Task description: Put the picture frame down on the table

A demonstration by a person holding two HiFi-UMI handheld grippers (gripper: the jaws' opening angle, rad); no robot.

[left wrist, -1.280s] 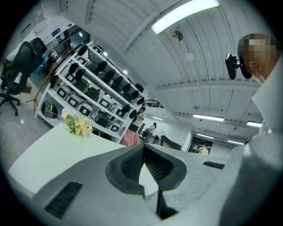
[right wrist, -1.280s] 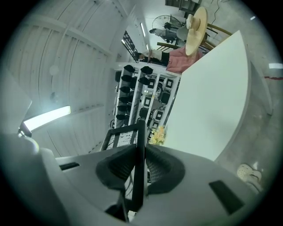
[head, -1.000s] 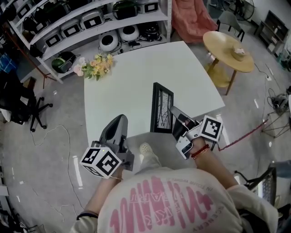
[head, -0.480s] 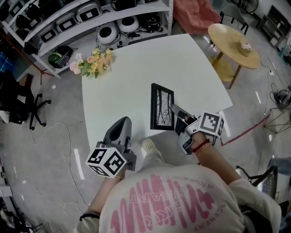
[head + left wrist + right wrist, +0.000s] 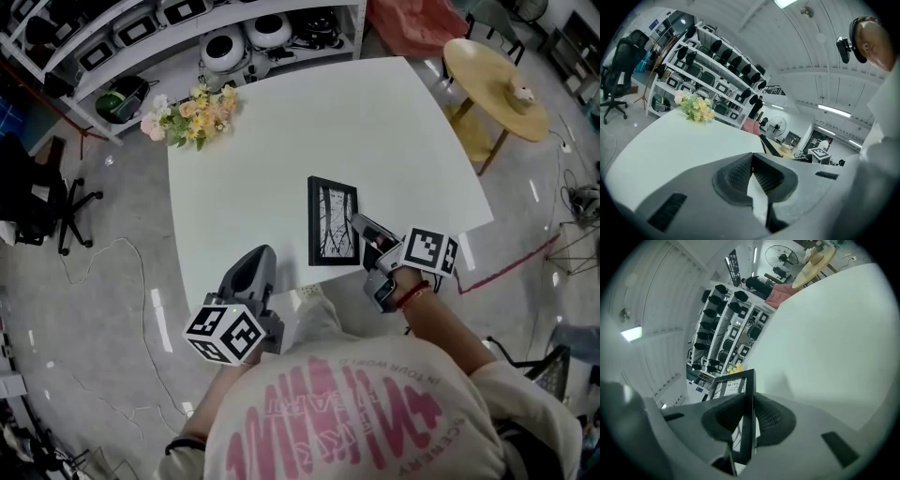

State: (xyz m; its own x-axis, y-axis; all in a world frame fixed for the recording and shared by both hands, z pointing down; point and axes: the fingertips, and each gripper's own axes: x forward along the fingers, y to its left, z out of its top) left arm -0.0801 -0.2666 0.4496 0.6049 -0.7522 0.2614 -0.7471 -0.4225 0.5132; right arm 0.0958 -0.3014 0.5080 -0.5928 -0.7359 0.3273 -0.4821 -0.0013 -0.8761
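A black picture frame [image 5: 333,222] with a black-and-white print sits over the near middle of the white table [image 5: 281,141], face up and slightly tilted. My right gripper [image 5: 363,232] is shut on its right edge. In the right gripper view the frame's edge [image 5: 749,394] runs between the two pads of the right gripper [image 5: 749,416]. Whether the frame touches the table I cannot tell. My left gripper [image 5: 255,272] hangs at the table's near edge, shut and empty. The left gripper view shows the left gripper [image 5: 751,161] with its tips together, and the frame [image 5: 769,146] dark beyond.
A bunch of flowers [image 5: 187,111] lies at the table's far left corner. Shelves with appliances [image 5: 187,28] stand behind it. A round wooden table [image 5: 495,89] is at the right, and an office chair [image 5: 37,197] at the left.
The frame in my right gripper has tipped a little flatter toward the table. The left gripper has stayed by the near edge. The head camera has shifted slightly.
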